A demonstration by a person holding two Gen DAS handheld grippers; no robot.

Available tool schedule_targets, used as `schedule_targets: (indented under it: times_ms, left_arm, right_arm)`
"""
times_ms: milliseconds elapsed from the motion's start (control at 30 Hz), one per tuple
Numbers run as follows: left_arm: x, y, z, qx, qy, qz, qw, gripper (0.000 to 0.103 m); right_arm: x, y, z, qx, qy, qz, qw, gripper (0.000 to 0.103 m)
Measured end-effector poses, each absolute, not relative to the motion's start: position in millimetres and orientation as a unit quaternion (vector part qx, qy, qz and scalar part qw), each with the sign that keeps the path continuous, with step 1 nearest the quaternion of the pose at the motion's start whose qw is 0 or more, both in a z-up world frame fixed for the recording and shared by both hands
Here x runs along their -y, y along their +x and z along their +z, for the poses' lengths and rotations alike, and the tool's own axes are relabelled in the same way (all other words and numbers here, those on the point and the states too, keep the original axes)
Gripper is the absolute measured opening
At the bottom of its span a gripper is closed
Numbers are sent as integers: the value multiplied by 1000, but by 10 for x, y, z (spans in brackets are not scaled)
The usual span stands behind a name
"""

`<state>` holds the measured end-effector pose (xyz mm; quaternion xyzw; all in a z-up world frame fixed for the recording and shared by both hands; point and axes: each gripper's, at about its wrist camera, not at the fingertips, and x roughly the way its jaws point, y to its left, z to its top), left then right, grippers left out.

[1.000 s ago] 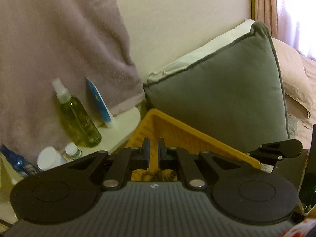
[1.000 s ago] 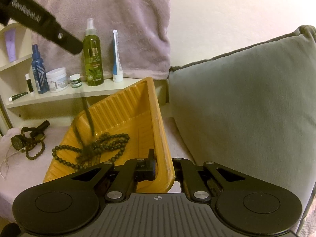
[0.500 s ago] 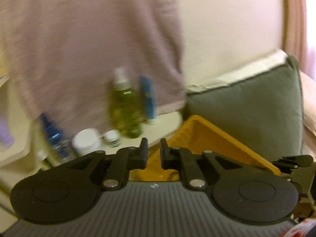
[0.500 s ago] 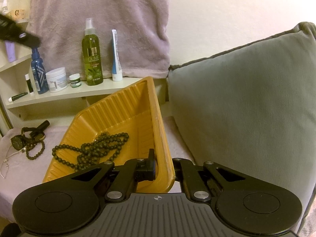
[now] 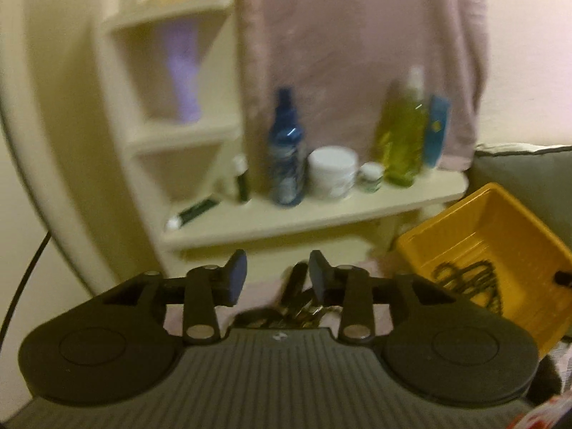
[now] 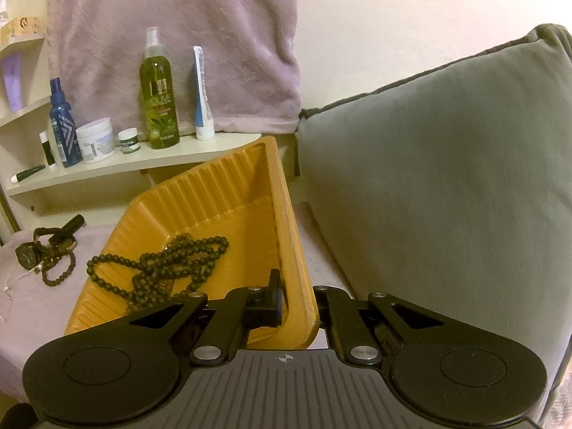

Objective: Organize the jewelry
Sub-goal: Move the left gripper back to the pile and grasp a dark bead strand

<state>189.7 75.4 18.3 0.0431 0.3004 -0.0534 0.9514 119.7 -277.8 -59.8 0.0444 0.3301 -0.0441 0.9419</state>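
Observation:
A yellow ribbed tray point(image 6: 214, 193) rests tilted on the pale lilac bed cover, with a dark bead necklace point(image 6: 168, 264) lying in it. My right gripper point(image 6: 298, 298) is shut on the tray's near right rim. Left of the tray lies a small heap of jewelry point(image 6: 50, 250): a dark watch, a bead bracelet and a black stick-like piece. In the blurred left wrist view my left gripper point(image 5: 277, 271) hangs over that heap point(image 5: 296, 304), its jaws opening with nothing between them. The tray point(image 5: 500, 236) and necklace point(image 5: 468, 275) show at its right.
A cream shelf point(image 6: 143, 159) behind the tray carries a green spray bottle point(image 6: 159, 89), a blue bottle point(image 6: 62, 125), a white jar point(image 6: 94, 139) and small tubes. A mauve towel point(image 6: 178, 35) hangs above. A grey cushion point(image 6: 447, 178) stands close at the right.
My left gripper swung left, away from over the tray to above the jewelry heap, and its jaws spread apart. The necklace now lies settled in the tray. The right gripper has not moved.

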Motion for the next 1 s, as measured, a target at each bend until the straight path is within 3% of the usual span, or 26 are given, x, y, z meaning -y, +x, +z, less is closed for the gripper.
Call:
schedule_targets:
  times_ms: [200,567,700,1000]
  left_arm:
    - [-843,1755,-251,-315,20,-38,948,43]
    - [-557,1902,-1020,-338,-27,-36,940,43]
    - [-500,2005,-1166,-347,-35,-34,936,39]
    - [-412,2145,-1315,-363,-26,-32,931,16]
  right_arm:
    - [2791,1194,-621,-334,42,-45,941,5]
    - [2793,1196,-613,-338,36,-40,940,5]
    - [2792,1196,-617,-340,36,-40,939,5]
    - [2783,1218,-624,-345,31,-42,937,5]
